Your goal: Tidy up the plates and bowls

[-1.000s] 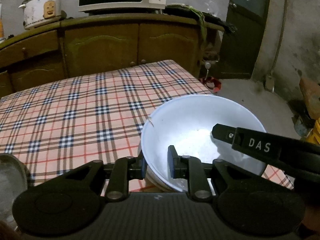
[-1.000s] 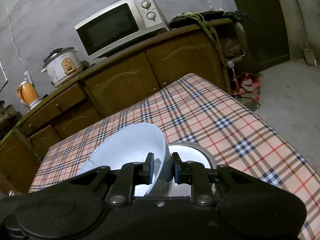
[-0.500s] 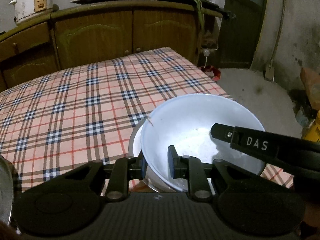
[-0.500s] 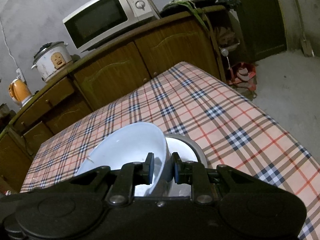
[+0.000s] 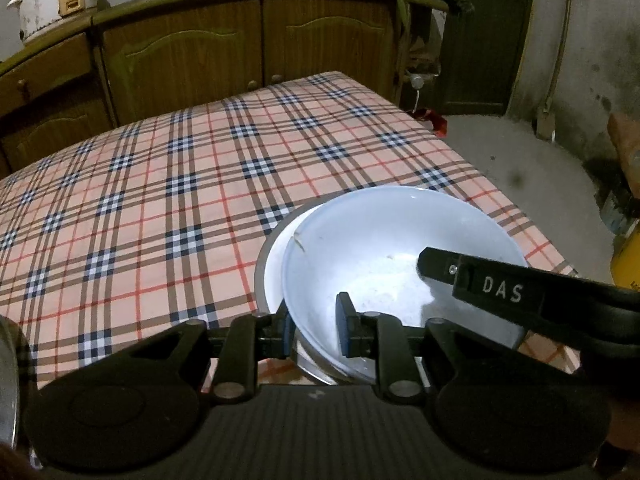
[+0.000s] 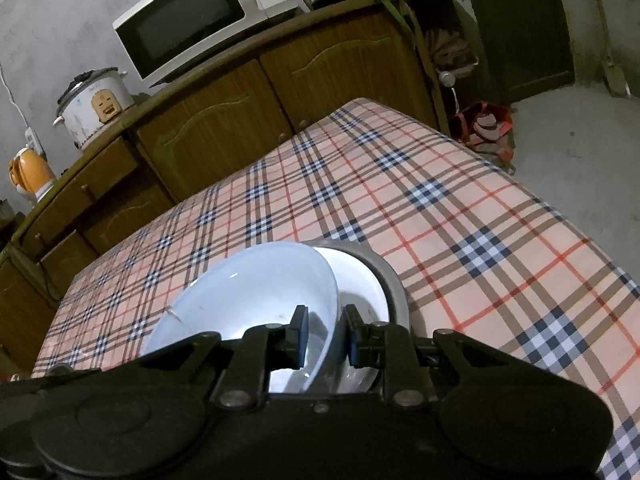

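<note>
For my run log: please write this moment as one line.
left gripper: shut on bowl rim | right gripper: shut on bowl rim | bowl: tilted, over metal dish | surface: plaid table

The left gripper (image 5: pixel 313 330) is clamping the rim of a pale blue round bowl (image 5: pixel 384 256) tilting over a white-lined metal dish (image 5: pixel 276 252).

left gripper (image 5: pixel 313 330): points forward and down; its two fingers (image 5: pixel 345 330) are clamped on the near rim of the white bowl (image 5: pixel 384 248), one outside the wall, one inside.
right gripper (image 6: pixel 325 335): points forward and down, tilted less steeply; its fingers (image 6: pixel 301 334) pinch the bowl's right rim, one inside, one outside.
right gripper seen from left wrist: a dark finger lies across the bowl's right side.
</note>
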